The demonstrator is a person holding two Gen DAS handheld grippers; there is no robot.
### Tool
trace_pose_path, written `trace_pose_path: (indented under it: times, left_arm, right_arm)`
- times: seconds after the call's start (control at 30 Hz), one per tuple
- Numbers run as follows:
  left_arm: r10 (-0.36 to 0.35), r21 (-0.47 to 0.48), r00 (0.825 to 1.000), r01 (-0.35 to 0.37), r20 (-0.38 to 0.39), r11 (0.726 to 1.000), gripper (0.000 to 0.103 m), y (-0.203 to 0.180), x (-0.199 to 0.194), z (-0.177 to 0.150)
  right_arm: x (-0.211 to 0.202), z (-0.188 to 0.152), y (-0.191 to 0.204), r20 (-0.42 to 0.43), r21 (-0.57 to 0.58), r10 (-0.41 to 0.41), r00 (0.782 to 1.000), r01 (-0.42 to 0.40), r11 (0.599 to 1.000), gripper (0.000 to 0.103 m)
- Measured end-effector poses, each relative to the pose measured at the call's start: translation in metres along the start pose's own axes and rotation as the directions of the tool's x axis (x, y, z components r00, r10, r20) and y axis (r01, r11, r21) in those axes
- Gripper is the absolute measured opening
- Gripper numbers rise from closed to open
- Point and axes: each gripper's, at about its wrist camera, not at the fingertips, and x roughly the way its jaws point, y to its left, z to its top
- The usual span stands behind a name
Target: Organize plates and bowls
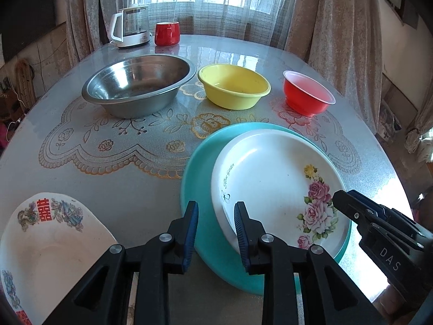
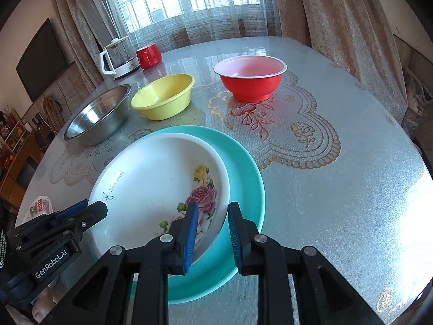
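We see a round table [image 1: 113, 178] under a gold-patterned lace cover, with a floral white plate [image 1: 273, 178] lying on a teal plate [image 1: 200, 189] near the front edge. The white plate sits off-centre, toward the right of the teal one in the left wrist view.

Our left gripper [image 1: 216, 233] hovers over the near-left rims of both plates, its jaws apart with a moderate gap and nothing between them. Our right gripper [image 2: 211, 233] straddles the white plate's near-right rim: one blue pad is over the rose print, the other outside over the teal plate. Its jaws stand apart too, and we cannot tell whether either pad touches the rim.

Behind the plates stand three bowls in a row, apart from one another: a steel bowl [image 1: 138, 84], a yellow bowl [image 1: 234, 85] and a red bowl [image 1: 308, 93]. A second white plate [image 1: 46, 246] with red characters lies at the front left. At the far edge a kettle [image 1: 130, 27] stands beside a red mug [image 1: 167, 33].
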Motion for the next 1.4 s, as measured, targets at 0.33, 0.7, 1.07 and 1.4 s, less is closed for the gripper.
trace_pose_path:
  times: [0.33,0.7,1.07,1.4]
  left_arm:
    - [0.018,0.018,0.998,-0.019,0.058,1.0,0.032,0.0,-0.02,-0.006]
    - [0.03,0.004,0.995,-0.031,0.092,1.0,0.033,0.011,-0.04,-0.013]
    - [0.032,0.018,0.982,-0.036,0.187,0.999,0.035,0.025,-0.083,-0.022]
    - [0.085,-0.053,0.966,-0.075,0.243,0.996,0.036,0.072,-0.12,-0.032]
  right_arm:
    - [-0.006,-0.006,0.008,0.011,-0.038,-0.033,0.999,0.034,0.999,0.026]
    - [-0.029,-0.004,0.01,0.071,-0.018,-0.013,0.997,0.015,1.0,0.03]
    - [-0.043,-0.006,0.048,0.076,-0.111,0.169,0.983,-0.16,0.981,0.034]
    - [-0.031,-0.021,0.099,-0.024,-0.203,0.333,0.943,-0.331,0.922,0.037]
